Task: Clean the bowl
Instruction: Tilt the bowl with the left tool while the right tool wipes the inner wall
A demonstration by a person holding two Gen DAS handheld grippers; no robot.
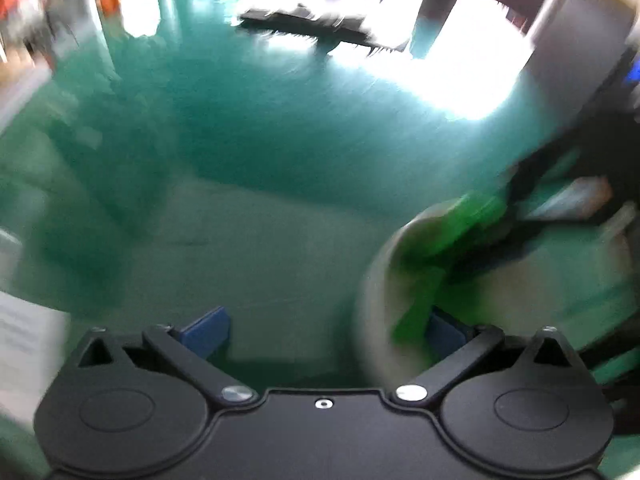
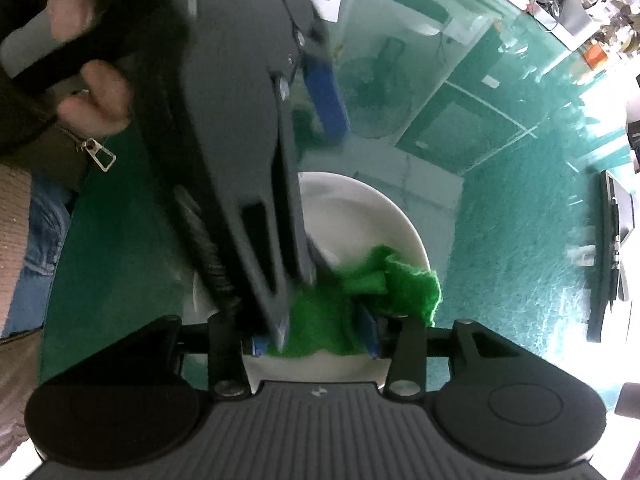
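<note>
Bowl [image 2: 360, 216] sits on the green table [image 2: 500, 240], white and smooth. It looks hard, slippery and easy to break, so the rim is the best place to hold it. Right gripper [image 2: 316, 340] has its jaws squeezed on a soft green cloth [image 2: 400, 284] that lies in the bowl. Left gripper [image 1: 324, 330] has its jaws wide apart, with one blue finger [image 1: 444, 334] down inside the bowl's rim. It grips nothing that I can see.
</note>
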